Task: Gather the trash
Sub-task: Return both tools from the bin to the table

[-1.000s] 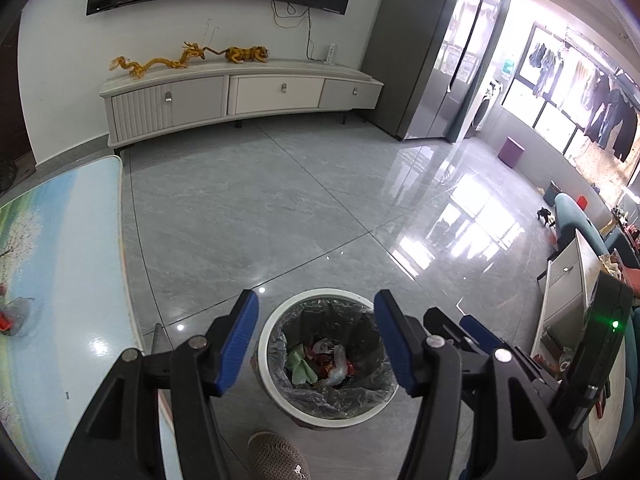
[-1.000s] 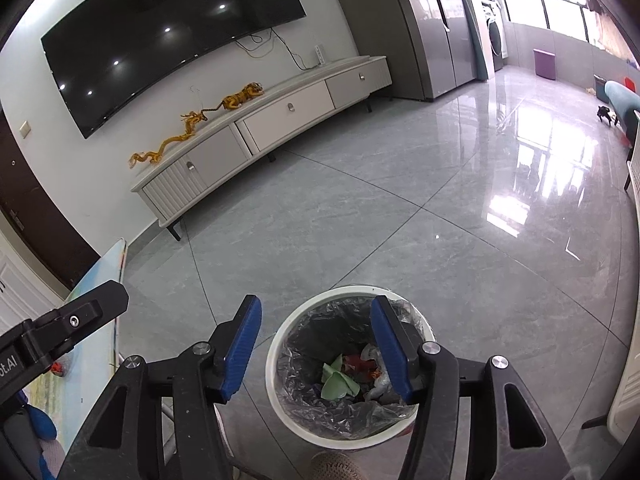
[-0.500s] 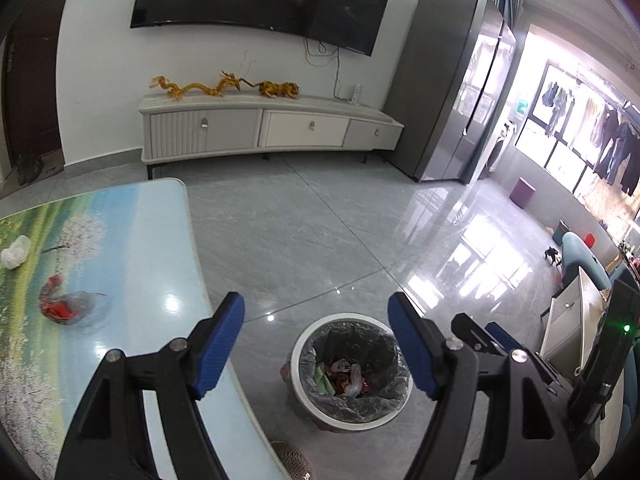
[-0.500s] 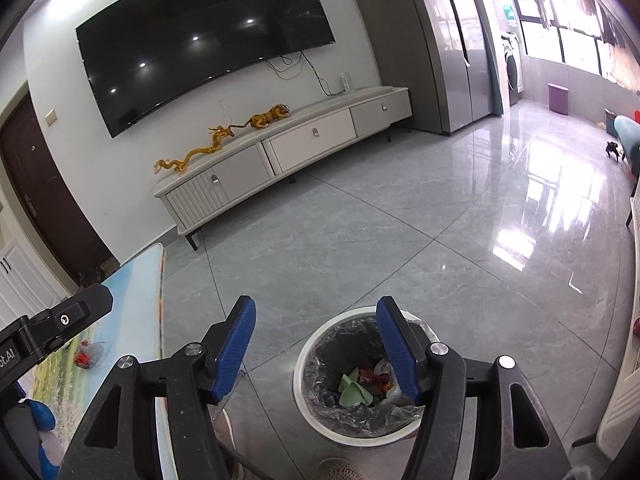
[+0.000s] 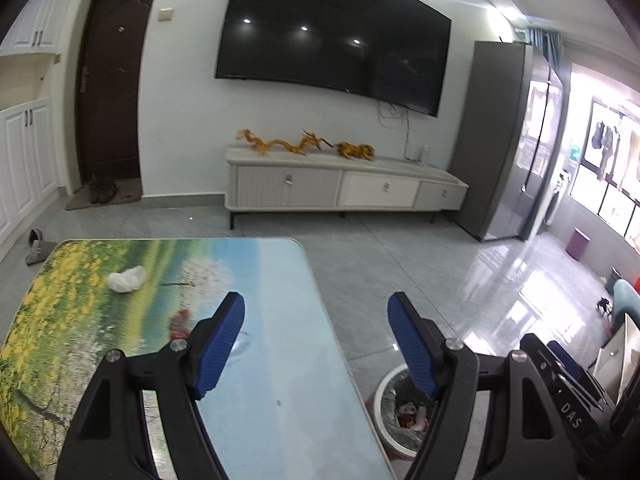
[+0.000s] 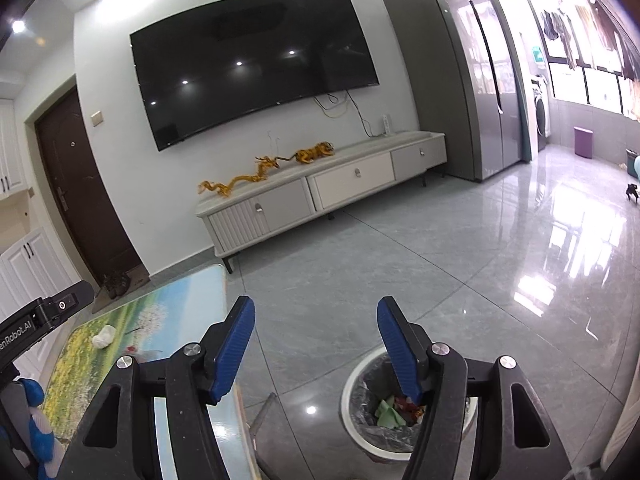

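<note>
While both claws, left gripper (image 5: 316, 344) and right gripper (image 6: 316, 350), are held wide and empty above the table (image 5: 280, 360), a fetch step is judged current. White wad (image 5: 125, 279) and red wrapper (image 5: 180, 322) are listed on the table, the trash bin (image 5: 384, 392) beside it; a reach and pinch are required.

Empty tongs (image 6: 316, 344) parted, lined bin (image 6: 362, 394) below

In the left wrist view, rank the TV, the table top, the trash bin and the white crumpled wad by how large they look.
1. Table top, though nearness to the camera inflates it, so its lead over the TV is unsure.
2. TV.
3. Trash bin, partly hidden behind the left gripper.
4. White crumpled wad.
</note>
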{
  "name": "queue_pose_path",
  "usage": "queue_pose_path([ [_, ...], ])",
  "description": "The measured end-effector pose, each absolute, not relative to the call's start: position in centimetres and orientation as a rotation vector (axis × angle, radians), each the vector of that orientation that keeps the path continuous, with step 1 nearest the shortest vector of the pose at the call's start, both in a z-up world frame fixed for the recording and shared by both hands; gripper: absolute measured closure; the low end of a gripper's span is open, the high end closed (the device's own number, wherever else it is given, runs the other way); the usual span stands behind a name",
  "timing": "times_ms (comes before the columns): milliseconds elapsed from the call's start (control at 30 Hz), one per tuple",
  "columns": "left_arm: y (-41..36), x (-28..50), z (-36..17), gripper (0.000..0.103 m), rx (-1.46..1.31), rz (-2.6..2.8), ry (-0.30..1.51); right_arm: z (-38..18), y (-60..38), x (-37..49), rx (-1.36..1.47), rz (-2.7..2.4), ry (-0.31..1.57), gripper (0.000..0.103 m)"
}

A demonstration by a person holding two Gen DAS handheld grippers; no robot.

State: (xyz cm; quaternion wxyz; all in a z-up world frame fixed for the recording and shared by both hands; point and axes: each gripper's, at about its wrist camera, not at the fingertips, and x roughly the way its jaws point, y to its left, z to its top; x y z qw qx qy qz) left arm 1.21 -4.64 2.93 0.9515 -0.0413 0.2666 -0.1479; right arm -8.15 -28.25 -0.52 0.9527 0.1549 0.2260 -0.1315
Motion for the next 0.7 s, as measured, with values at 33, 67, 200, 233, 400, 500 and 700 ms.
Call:
queue_pose_path([
  [33,-4.3,0.9,3.0,0.030,-0.087,-0.291,0.535,-0.3,-27.8,-8.2,0.309,-0.261,0.452,0.042],
  [67,-3.8,0.8,3.2,0.030,-0.089,-0.278,0.525,-0.2,-27.4,-8.2,0.302,-0.256,0.445,0.042],
  [200,-2.5,0.0,3.5,0.030,-0.085,-0.246,0.503,0.2,-25.5,-8.1,0.275,-0.230,0.437,0.041],
  [233,-2.1,-0.4,3.6,0.030,-0.086,-0.242,0.498,0.3,-25.2,-8.1,0.269,-0.224,0.437,0.041],
  [400,-0.6,-1.4,4.1,0.030,-0.085,-0.218,0.474,0.7,-23.5,-8.2,0.241,-0.191,0.429,0.040],
  [500,0.5,-2.3,4.5,0.030,-0.095,-0.206,0.461,1.2,-22.6,-8.3,0.224,-0.172,0.419,0.040],
  [700,2.4,-4.1,5.4,0.030,-0.109,-0.184,0.431,2.1,-20.8,-9.0,0.192,-0.134,0.397,0.039],
])
